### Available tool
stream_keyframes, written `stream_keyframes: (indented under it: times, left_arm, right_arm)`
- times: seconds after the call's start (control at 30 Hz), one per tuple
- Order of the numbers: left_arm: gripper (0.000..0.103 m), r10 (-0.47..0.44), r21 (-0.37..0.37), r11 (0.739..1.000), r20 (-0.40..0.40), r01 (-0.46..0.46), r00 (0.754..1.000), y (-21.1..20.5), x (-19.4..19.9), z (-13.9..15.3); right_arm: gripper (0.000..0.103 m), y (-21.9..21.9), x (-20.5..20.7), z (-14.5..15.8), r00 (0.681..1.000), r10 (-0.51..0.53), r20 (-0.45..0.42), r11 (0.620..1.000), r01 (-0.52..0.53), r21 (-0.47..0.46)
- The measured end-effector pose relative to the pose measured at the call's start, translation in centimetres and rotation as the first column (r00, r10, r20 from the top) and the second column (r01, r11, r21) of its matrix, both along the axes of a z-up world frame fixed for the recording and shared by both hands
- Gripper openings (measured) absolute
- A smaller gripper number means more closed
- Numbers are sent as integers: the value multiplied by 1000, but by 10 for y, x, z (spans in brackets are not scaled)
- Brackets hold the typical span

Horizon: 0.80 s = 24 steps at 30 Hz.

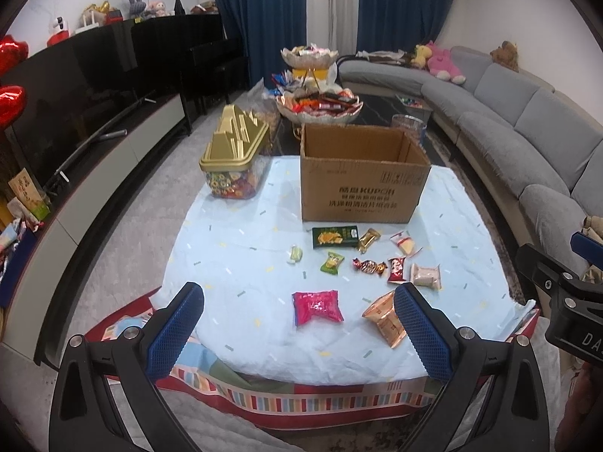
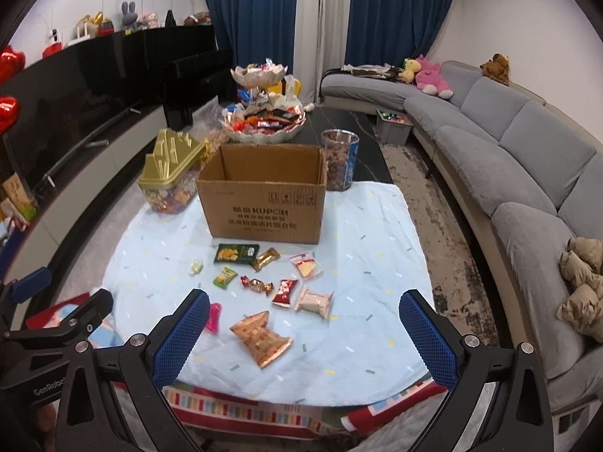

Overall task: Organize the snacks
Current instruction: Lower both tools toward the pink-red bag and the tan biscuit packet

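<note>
A long grey sofa [image 2: 501, 139] curves along the right of the room, and a black cabinet [image 1: 113, 60] with toys on top runs along the left wall. Between them stands the counter [image 2: 377, 233], its near part covered by a pale blue cloth with small flecks. An open cardboard box [image 2: 264, 196] stands upright at the far side of the cloth, empty as far as its inside shows. Just to the left of the box sits a clear tub with a gold lid [image 1: 233, 158], full of colourful sweets; behind the box a two-tier dish [image 2: 264, 120] holds more wrapped snacks, and a clear jar of brown nuts [image 2: 340, 160] stands at the box's right rear corner.

The loose snacks lie on the cloth in front of the box, apart from one another: a copper-coloured packet [image 2: 262, 337] nearest, a pink packet [image 1: 317, 307], a pale packet [image 2: 314, 300], a dark green packet [image 1: 334, 236] closest to the box, a red packet [image 2: 285, 292], a clear-wrapped biscuit [image 2: 306, 264], a gold sweet [image 2: 265, 258], a light green sweet [image 2: 224, 277], a twist-wrapped chocolate [image 2: 257, 284] and a small pale sweet [image 2: 196, 266].

The left tongs [image 1: 299, 333] hang above the near edge of the cloth with blue pads spread wide, empty. The right tongs [image 2: 305, 337] hang beside them, likewise spread wide and holding nothing.
</note>
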<state>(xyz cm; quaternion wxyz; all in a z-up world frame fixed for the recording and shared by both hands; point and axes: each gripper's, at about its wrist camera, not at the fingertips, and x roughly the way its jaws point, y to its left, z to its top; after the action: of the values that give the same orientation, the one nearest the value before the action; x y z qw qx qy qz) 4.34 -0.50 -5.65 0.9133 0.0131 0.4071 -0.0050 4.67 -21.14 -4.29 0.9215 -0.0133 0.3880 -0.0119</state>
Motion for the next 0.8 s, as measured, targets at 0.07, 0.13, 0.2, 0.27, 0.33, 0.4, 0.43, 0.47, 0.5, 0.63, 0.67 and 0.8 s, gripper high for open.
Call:
stream_keyframes:
  times: [0.07,0.13,0.2,0.27,0.33,0.4,0.43,0.47,0.5,0.63,0.67,0.8]
  left_arm:
    - [103,0,3,1000,-15,0,1000,0,6,-7]
    - [103,-1,7,1000,-30,2,1000,-2,11,-15]
    - [103,-6,3,1000,-56,7,998,-3,18,-23]
    - [103,-9,5,1000,-83,10,997,-5,24,-32]
    - [103,-12,8,1000,-107,13,994,-6,29,-39]
    - [103,-15,10,1000,-131,17,991,-8,35,-47]
    - [103,-16,9,1000,-146,18,989,-8,38,-51]
    - [103,-17,7,1000,-157,18,987,-8,41,-55]
    - [103,-18,5,1000,-169,19,986,-9,44,-59]
    - [103,-21,0,1000,-217,22,976,-10,59,-75]
    - [103,-22,0,1000,-230,22,973,-9,61,-78]
    - [103,-23,5,1000,-276,26,961,-12,76,-94]
  right_arm:
    - [102,1,5,-7,1000,1,-16,1000,-1,-4]
    - [102,2,10,-13,999,4,-32,1000,-4,-7]
    - [102,2,15,-22,999,10,-49,1000,-10,-10]
    - [102,3,21,-30,998,15,-69,1000,-16,-15]
    - [102,3,26,-38,996,18,-90,1000,-19,-15]
    - [102,4,31,-45,994,20,-108,1000,-22,-17]
    - [102,4,34,-48,993,22,-119,1000,-25,-19]
    - [102,5,36,-52,991,26,-131,999,-28,-20]
    - [102,5,38,-55,990,29,-141,999,-32,-22]
    - [102,10,50,-70,981,51,-186,998,-57,-29]
    - [102,11,53,-74,978,56,-200,998,-63,-29]
    - [102,14,63,-93,964,76,-256,996,-85,-22]
